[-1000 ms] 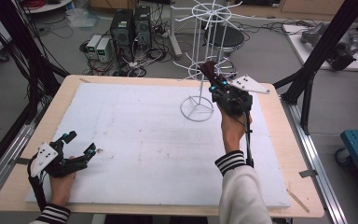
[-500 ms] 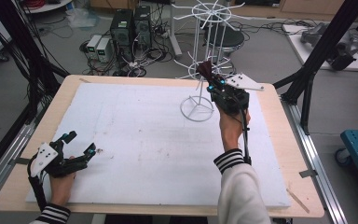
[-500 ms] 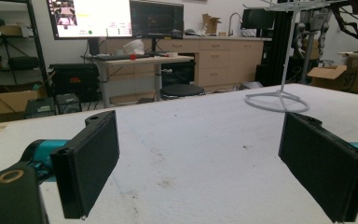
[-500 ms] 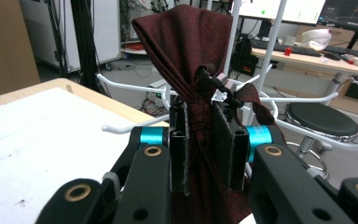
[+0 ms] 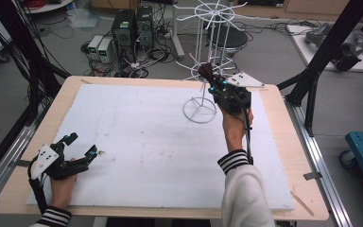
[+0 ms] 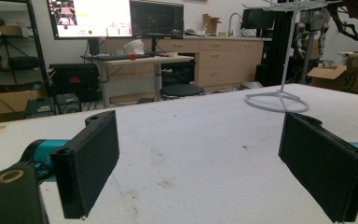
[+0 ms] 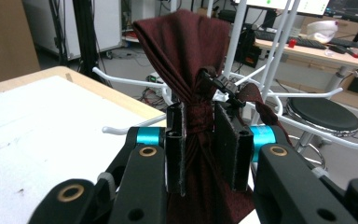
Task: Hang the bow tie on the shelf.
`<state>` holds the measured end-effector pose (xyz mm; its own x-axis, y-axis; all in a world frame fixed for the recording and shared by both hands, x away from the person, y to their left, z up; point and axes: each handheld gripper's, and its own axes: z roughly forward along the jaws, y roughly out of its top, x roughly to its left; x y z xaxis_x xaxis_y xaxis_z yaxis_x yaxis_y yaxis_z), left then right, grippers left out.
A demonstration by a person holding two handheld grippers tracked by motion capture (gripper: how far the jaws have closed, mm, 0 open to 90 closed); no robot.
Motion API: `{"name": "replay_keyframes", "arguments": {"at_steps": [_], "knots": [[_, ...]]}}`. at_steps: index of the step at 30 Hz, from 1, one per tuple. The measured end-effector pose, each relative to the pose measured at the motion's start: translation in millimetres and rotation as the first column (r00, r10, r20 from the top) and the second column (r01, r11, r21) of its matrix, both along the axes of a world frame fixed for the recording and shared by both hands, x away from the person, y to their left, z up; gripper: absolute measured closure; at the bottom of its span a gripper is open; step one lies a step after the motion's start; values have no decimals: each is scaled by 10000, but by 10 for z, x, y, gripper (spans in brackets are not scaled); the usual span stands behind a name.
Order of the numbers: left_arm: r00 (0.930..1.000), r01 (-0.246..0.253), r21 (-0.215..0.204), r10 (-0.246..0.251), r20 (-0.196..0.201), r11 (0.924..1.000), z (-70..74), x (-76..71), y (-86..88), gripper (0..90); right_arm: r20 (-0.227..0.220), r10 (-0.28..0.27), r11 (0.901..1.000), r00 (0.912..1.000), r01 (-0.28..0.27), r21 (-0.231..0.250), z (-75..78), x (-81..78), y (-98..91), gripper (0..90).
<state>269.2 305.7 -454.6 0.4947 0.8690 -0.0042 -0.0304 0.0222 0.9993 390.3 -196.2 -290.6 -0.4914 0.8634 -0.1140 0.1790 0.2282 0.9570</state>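
My right gripper (image 5: 213, 84) is raised beside the white wire rack (image 5: 199, 109) at the far side of the table. It is shut on a dark red cloth tie (image 5: 205, 71). In the right gripper view the tie (image 7: 186, 51) stands up from between the jaws of the right gripper (image 7: 199, 140), pinched at its knot, with a black clip at one side. The jaws have just been easing open a little, and the tie is still between them. The rack's white arms (image 7: 261, 70) stand close behind it. My left gripper (image 5: 81, 144) rests open and holds nothing at the near left of the white pad (image 5: 142, 142).
In the left gripper view the left gripper (image 6: 200, 158) faces across the pad toward the rack's ring base (image 6: 279, 100). The wooden table edge (image 5: 283, 156) frames the pad. Black frame posts (image 5: 312, 90) stand off the right side. Computers and cables (image 5: 127, 33) lie on the floor beyond.
The right hand with the tie has shifted slightly left along the rack. The left gripper has kept still.
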Motion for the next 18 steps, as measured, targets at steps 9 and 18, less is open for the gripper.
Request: {"name": "replay_keyframes", "arguments": {"at_steps": [9,18], "knots": [[10000,-3,14,3,2,10000,0,0,0,126,81,22,9999,10000,-22,99,20,-21,-25,702],[10000,-3,0,3,-8,10000,0,0,1,126,556,264,9963,9981,-308,807,58,-52,-83,490]]}}
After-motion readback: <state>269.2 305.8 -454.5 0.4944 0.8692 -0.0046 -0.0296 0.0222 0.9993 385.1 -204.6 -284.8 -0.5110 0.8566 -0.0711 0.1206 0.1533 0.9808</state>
